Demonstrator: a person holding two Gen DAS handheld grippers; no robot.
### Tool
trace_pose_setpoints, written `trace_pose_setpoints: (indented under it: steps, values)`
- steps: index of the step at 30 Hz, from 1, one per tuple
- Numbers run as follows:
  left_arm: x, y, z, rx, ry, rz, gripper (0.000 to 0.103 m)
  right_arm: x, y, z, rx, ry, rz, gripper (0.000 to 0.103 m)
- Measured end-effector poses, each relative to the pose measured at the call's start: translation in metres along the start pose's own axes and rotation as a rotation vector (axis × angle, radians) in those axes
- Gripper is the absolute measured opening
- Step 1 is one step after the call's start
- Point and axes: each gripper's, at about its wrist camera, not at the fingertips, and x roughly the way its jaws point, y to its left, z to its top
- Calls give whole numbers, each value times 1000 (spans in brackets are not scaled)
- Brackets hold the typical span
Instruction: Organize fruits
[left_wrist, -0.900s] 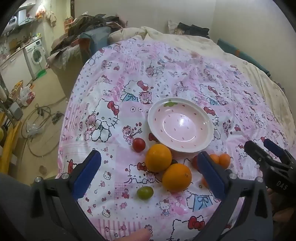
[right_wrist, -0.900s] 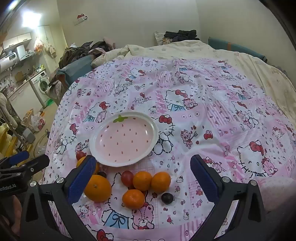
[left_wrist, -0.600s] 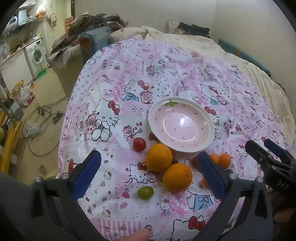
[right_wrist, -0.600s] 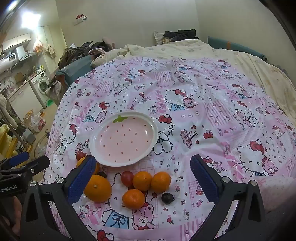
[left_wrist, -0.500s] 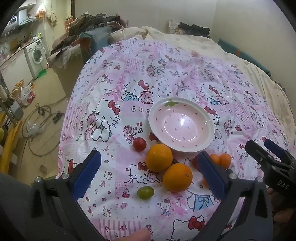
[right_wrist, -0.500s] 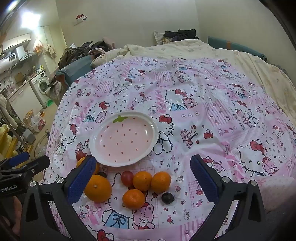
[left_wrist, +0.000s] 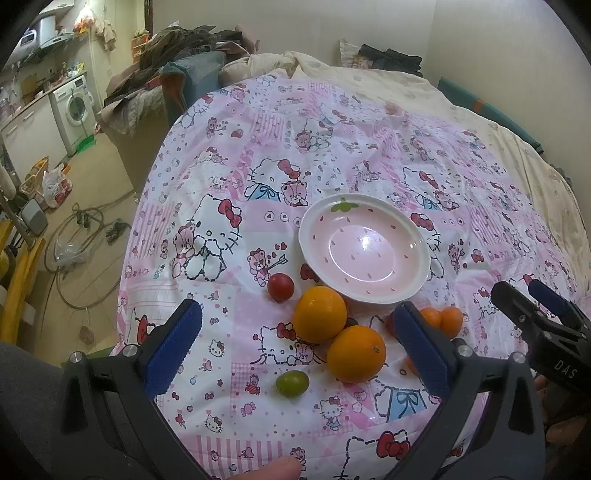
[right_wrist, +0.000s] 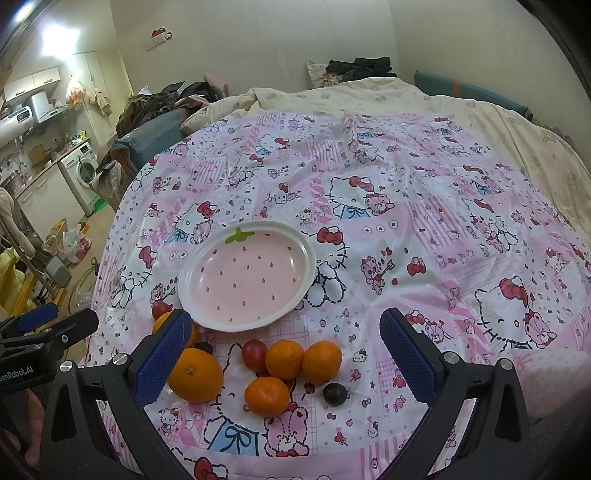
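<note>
I read this as pre-grasp, nothing picked. Left gripper (left_wrist: 297, 349) spread wide, empty, over two oranges (left_wrist: 320, 314) at the plate's (left_wrist: 424, 254) 7 o'clock. Right gripper (right_wrist: 284, 356) also spread, over the mandarins (right_wrist: 284, 359) at 6 o'clock. Next: descend, pinch one, lift to plate

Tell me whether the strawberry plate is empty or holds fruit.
Empty: the strawberry plate shows only its bare pink surface in both views; every fruit lies on the bedsheet beside it.
</note>
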Motion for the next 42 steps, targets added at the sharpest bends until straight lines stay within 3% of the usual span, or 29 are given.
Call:
trace_pose_setpoints:
  steps: [42]
  values:
    - [-4, 1, 2, -11, 4, 16, 102, -6, 2, 1, 5, 8, 3, 103]
